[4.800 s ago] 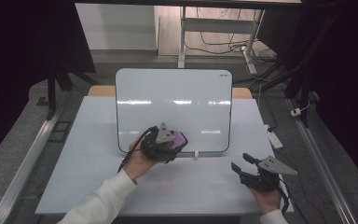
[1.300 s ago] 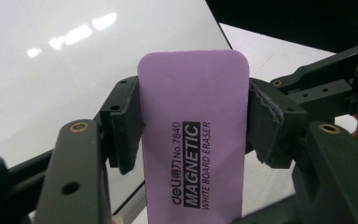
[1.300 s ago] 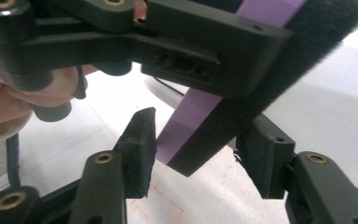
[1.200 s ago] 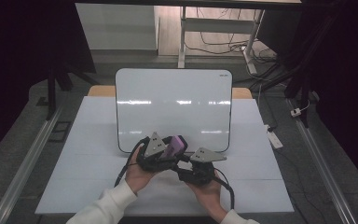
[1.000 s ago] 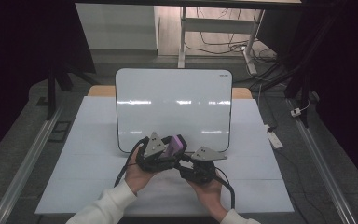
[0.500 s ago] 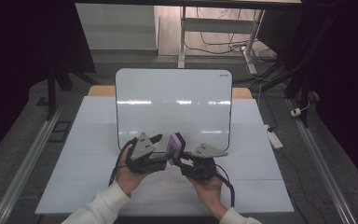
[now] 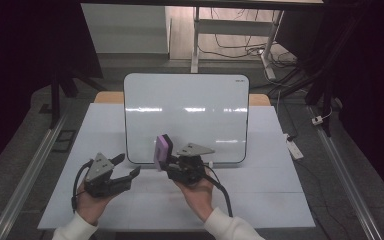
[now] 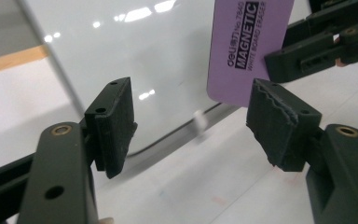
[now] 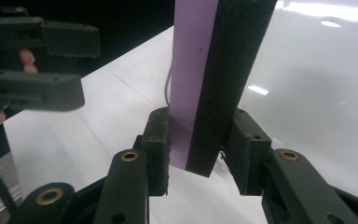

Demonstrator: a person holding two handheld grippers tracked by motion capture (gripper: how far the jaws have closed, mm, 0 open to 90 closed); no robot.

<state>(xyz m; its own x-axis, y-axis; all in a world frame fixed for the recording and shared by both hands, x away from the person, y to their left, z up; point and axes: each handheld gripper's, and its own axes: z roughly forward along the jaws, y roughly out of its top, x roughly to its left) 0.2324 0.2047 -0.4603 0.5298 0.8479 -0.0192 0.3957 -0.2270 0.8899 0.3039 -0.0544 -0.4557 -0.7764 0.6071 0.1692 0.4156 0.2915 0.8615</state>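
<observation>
Near the front edge of the glossy white whiteboard [image 7: 186, 117] that lay on the pale table [image 7: 260, 200], the right gripper [image 7: 169, 161] held a purple plastic-backed magnetic whiteboard eraser with a black felt face [image 7: 162, 150] upright, its jaws clamped on the lower end with one pad on the purple back and the other on the felt. The left gripper [image 7: 125, 169] stood apart to the left over the table, its jaws spread with nothing between them; they had just been opening. The eraser looked light and stiff along its plastic back, while the felt side would likely give a little and offer more friction; the smooth purple face seemed the slipperier surface, so a hold across the thickness near one end, as shown, appeared sound, leaving the felt free for wiping. Being magnetic, it would probably tug toward the board when brought close. The left gripper view showed the printed label on the eraser's purple back [image 8: 249, 49] and a small white piece [image 8: 198, 122] at the board's edge, details the high view blurred. The right gripper view revealed the two-layer edge of the eraser [image 9: 214, 79] and how the pads bore on both layers.
</observation>
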